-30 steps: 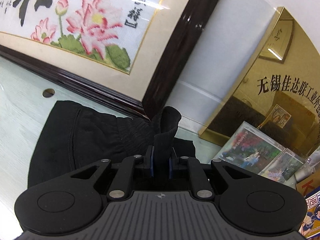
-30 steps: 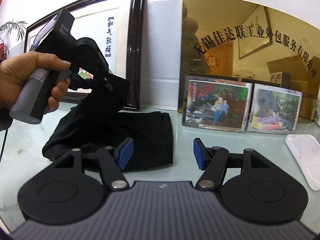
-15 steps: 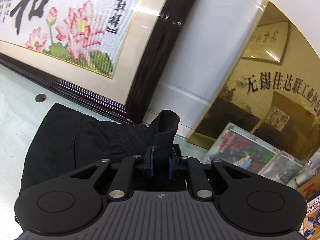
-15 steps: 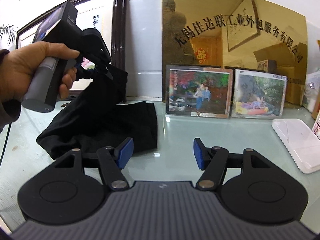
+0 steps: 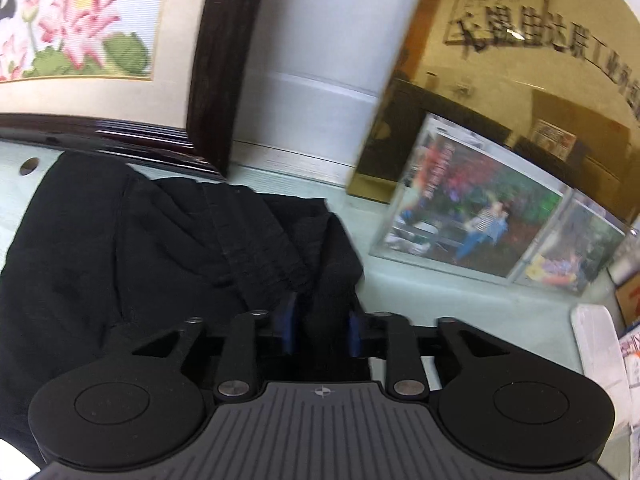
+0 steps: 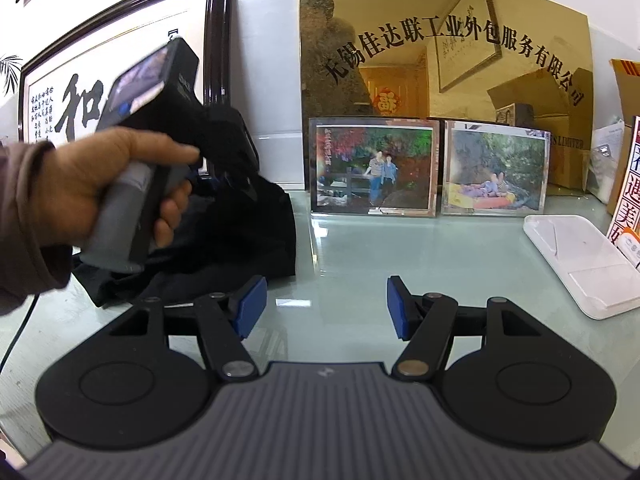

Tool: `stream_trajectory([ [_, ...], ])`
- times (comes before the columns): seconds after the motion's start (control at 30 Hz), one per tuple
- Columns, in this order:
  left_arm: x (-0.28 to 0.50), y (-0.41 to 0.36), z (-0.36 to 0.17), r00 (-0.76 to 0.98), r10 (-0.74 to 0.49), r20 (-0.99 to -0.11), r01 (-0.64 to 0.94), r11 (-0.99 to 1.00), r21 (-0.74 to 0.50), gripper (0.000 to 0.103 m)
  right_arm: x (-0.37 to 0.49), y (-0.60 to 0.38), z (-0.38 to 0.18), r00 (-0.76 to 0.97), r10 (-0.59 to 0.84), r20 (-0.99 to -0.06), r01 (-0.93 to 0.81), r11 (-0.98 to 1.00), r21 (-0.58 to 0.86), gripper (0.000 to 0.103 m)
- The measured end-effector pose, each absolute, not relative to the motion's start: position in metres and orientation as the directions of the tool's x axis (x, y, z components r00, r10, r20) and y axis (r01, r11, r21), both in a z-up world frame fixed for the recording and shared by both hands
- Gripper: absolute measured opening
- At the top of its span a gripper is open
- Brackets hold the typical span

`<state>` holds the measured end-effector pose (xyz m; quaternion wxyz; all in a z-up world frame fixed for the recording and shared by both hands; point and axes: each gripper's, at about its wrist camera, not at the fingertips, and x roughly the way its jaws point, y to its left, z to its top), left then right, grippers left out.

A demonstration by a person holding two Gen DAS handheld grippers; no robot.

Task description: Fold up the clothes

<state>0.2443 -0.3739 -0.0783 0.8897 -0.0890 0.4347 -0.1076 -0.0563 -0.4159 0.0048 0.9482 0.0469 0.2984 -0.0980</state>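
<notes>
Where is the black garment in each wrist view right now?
Left wrist: black garment fills lower left, a fold between the opening jaws of the left gripper.
Right wrist: black garment at left centre, behind the left hand.
Shared landmark: the photo of two people.

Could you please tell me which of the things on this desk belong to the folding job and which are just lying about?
Part of the job:
- black garment, a fold between the opening jaws of the left gripper
- right gripper, open, nothing in it

Just lying about:
- two framed photos
- gold plaque
- framed embroidery
- white tray
</notes>
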Motion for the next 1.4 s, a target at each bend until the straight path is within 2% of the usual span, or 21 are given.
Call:
stream_trajectory([
  [0.1, 0.239, -0.382, -0.073, 0.597, -0.297, -0.745, 0.163, 0.954, -0.25, 0.059, -0.058, -0.418, 0.005, 0.801, -0.165, -0.575, 0.221, 0.975, 0.029, 0.065],
  [0.2, 0.232, -0.386, -0.068, 0.587, -0.322, -0.742, 0.184, 0.947, -0.265, 0.07, -0.057, -0.419, 0.005, 0.802, -0.168, -0.574, 0.225, 0.974, 0.029, 0.065],
  [0.5, 0.211, -0.366, -0.053, 0.505, -0.424, -0.751, 0.249, 0.905, -0.344, 0.07, -0.048, -0.416, 0.007, 0.81, -0.154, -0.566, 0.21, 0.977, 0.033, 0.065],
  [0.7, 0.192, -0.291, -0.046, 0.49, -0.413, -0.768, 0.196, 0.91, -0.365, 0.071, -0.026, -0.41, 0.016, 0.836, -0.088, -0.542, 0.142, 0.988, 0.06, 0.065],
  [0.83, 0.178, -0.236, -0.046, 0.53, -0.331, -0.781, 0.126, 0.941, -0.314, 0.071, 0.0, -0.413, 0.028, 0.853, -0.016, -0.522, 0.094, 0.988, 0.124, 0.065],
  [0.9, 0.173, -0.211, -0.046, 0.544, -0.285, -0.789, 0.081, 0.954, -0.289, 0.071, 0.017, -0.419, 0.033, 0.86, 0.028, -0.51, 0.083, 0.977, 0.194, 0.076],
  [0.93, 0.171, -0.201, -0.046, 0.548, -0.266, -0.793, 0.06, 0.958, -0.28, 0.071, 0.026, -0.423, 0.036, 0.863, 0.052, -0.503, 0.077, 0.97, 0.232, 0.078],
  [1.1, 0.161, -0.165, -0.045, 0.575, -0.202, -0.793, -0.025, 0.964, -0.264, 0.071, 0.086, -0.453, 0.033, 0.847, 0.234, -0.478, 0.076, 0.836, 0.544, 0.078],
  [1.17, 0.159, -0.158, -0.045, 0.575, -0.193, -0.795, -0.043, 0.963, -0.265, 0.071, 0.11, -0.463, 0.024, 0.836, 0.281, -0.471, 0.093, 0.774, 0.626, 0.078],
  [1.23, 0.159, -0.152, -0.045, 0.572, -0.186, -0.799, -0.06, 0.962, -0.267, 0.071, 0.135, -0.471, 0.012, 0.825, 0.318, -0.467, 0.109, 0.721, 0.684, 0.074],
  [1.3, 0.159, -0.147, -0.044, 0.574, -0.178, -0.799, -0.076, 0.96, -0.269, 0.071, 0.155, -0.475, -0.001, 0.808, 0.346, -0.476, 0.126, 0.688, 0.714, 0.053],
  [1.33, 0.158, -0.146, -0.044, 0.578, -0.173, -0.798, -0.082, 0.96, -0.267, 0.071, 0.165, -0.476, -0.007, 0.799, 0.359, -0.482, 0.136, 0.674, 0.727, 0.051],
  [1.4, 0.158, -0.142, -0.043, 0.585, -0.162, -0.795, -0.092, 0.96, -0.263, 0.071, 0.179, -0.477, -0.022, 0.775, 0.366, -0.515, 0.171, 0.664, 0.728, 0.036],
])
